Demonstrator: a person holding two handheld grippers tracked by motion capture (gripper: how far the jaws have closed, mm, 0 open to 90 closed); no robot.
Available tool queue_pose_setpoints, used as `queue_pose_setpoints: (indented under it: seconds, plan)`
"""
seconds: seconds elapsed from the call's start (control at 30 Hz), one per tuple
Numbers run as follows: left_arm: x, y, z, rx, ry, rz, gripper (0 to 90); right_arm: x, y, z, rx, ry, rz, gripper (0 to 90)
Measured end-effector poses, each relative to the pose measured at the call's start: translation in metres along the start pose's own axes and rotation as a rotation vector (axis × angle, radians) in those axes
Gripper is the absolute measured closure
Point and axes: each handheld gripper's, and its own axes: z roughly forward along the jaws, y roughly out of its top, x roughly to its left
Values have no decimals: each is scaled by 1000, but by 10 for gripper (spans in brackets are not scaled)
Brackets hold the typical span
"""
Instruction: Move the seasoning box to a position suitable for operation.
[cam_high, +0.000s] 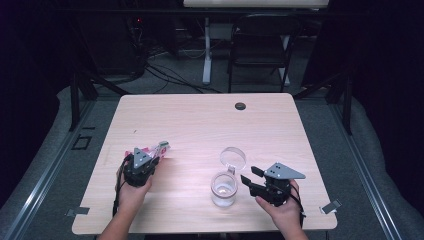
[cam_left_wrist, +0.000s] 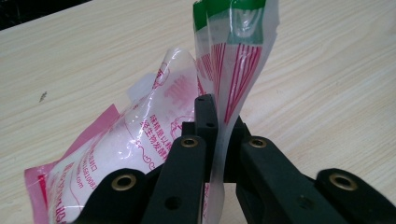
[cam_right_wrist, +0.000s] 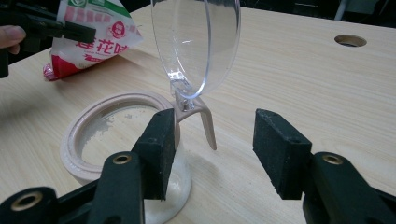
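The left tool (cam_left_wrist: 219, 135) is clamped on the soft, slippery powder pouch (cam_left_wrist: 140, 144) near its sealed top, the limp body sagging below, while the right tool (cam_right_wrist: 210, 149) stands open beside the fragile, open-lidded jar (cam_right_wrist: 121, 140).

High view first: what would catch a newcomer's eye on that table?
Probably the pink and white plastic bag at the table's left, pinched near its top by the shut left gripper. Next, the clear jar near the front edge, its round lid flipped up, with the right gripper open beside it, one jaw close to the rim.
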Motion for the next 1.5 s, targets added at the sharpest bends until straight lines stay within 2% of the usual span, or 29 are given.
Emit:
queue_pose_setpoints:
  seconds: [0.27, 0.5, 0.67, 0.8, 0.93, 1.07, 1.2, 1.37, 1.5]
  plan:
    - [17, -1, -22, -69, 15, -87, 900, -1, 0, 0, 0, 0, 1, 488]
    - [31, 3, -35, -94, 33, -127, 900, -1, 0, 0, -1, -2, 4, 487]
    - [37, 8, -42, -90, 53, -129, 900, -1, 0, 0, -2, -4, 5, 487]
    - [45, 14, -51, -86, 84, -109, 900, -2, 0, -1, -8, -6, 9, 487]
    - [60, 20, -62, -97, 107, -124, 900, -3, 0, -1, -9, -5, 8, 487]
    - [73, 28, -67, -92, 126, -117, 900, -2, 0, 0, -7, -7, 7, 487]
    - [82, 38, -68, -69, 120, -105, 900, -1, 0, 0, -9, -5, 1, 487]
    - [83, 48, -65, -72, 115, -97, 900, -2, 0, 0, -15, -6, 6, 487]
    - [77, 55, -64, -78, 96, -80, 900, -4, 0, 0, -9, -5, 6, 487]
